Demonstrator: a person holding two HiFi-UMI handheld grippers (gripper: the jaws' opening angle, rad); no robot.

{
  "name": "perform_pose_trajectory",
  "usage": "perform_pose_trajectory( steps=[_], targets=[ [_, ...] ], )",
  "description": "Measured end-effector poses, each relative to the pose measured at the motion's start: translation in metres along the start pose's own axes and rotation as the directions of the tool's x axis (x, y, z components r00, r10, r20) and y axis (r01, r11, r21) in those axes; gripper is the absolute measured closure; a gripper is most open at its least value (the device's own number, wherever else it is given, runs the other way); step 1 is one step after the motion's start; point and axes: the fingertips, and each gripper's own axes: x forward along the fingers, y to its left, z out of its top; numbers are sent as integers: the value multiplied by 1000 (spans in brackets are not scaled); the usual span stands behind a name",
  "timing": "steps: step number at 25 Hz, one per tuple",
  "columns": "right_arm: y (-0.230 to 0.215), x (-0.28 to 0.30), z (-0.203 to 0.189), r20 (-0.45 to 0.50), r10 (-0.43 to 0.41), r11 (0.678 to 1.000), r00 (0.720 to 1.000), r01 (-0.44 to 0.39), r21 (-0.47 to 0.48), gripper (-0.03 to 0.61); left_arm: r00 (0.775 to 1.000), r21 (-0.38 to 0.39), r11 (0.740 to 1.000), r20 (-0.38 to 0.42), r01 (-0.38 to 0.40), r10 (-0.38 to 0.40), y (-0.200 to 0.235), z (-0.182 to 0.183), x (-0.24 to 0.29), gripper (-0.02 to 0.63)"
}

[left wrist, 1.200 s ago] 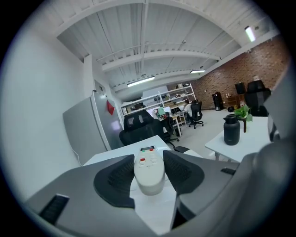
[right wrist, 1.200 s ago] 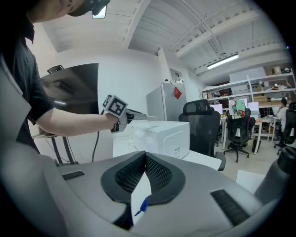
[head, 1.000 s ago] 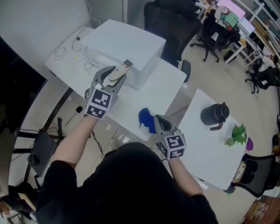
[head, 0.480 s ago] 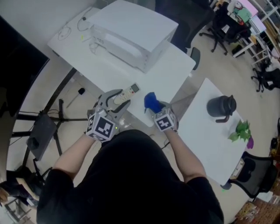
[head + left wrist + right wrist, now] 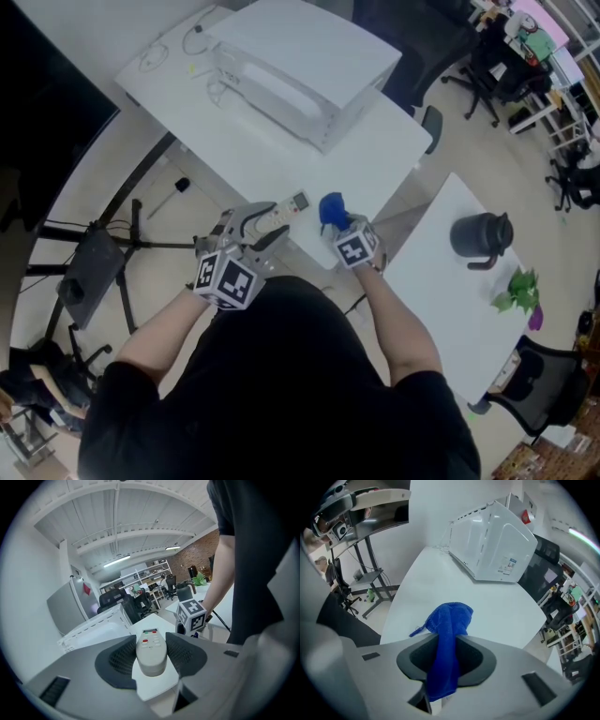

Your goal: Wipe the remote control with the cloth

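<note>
The white remote control (image 5: 281, 210) has red buttons (image 5: 149, 641) and is held over the white table's (image 5: 234, 141) near edge. My left gripper (image 5: 258, 221) is shut on it, both pads against its sides (image 5: 151, 656). Just to its right, the blue cloth (image 5: 331, 208) stands bunched up from my right gripper (image 5: 339, 225). That gripper's jaws are closing, and the cloth (image 5: 449, 620) runs pinched between them (image 5: 446, 656), with its tail hanging below. About a hand's width separates the remote and the cloth.
A white box-shaped appliance (image 5: 300, 70) sits at the back of the table, with cables (image 5: 155, 58) to its left. A second white table on the right carries a black kettle (image 5: 480, 239) and a green plant (image 5: 516, 289). Office chairs stand beyond.
My left gripper has carried the remote from beside the white appliance to the table's near edge. The right gripper has taken hold of the cloth and now holds it beside the remote.
</note>
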Motion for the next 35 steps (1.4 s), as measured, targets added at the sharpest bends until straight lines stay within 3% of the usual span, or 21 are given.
perform_pose_trajectory(
  steps=[3, 5, 11, 15, 19, 23, 25, 35],
  targets=[
    [-5, -15, 9, 51, -21, 999, 998, 19, 43, 487, 1000, 13, 1000, -4, 0, 0, 1, -2, 1, 422],
    [-11, -35, 22, 133, -38, 996, 990, 26, 89, 492, 1000, 21, 1000, -5, 2, -2, 1, -3, 3, 422],
    [-12, -135, 83, 417, -47, 989, 908, -17, 149, 497, 1000, 50, 999, -10, 5, -5, 4, -4, 13, 422],
    [18, -191, 119, 546, 54, 992, 836, -106, 65, 497, 1000, 60, 998, -19, 9, -8, 8, -6, 21, 423],
    [60, -215, 146, 583, 208, 977, 785, -192, -91, 497, 1000, 78, 997, -26, 12, -10, 10, -7, 28, 422],
    [90, -217, 160, 529, 307, 951, 791, -237, -198, 497, 1000, 128, 991, -2, 28, -28, 4, 6, 31, 422],
    [92, -215, 160, 508, 317, 947, 801, -245, -206, 497, 999, 145, 989, 18, 29, -31, 0, 14, 30, 423],
    [34, -206, 144, 488, 194, 981, 851, -159, -113, 500, 994, 173, 984, 99, 30, -47, -4, 38, 16, 422]
  ],
)
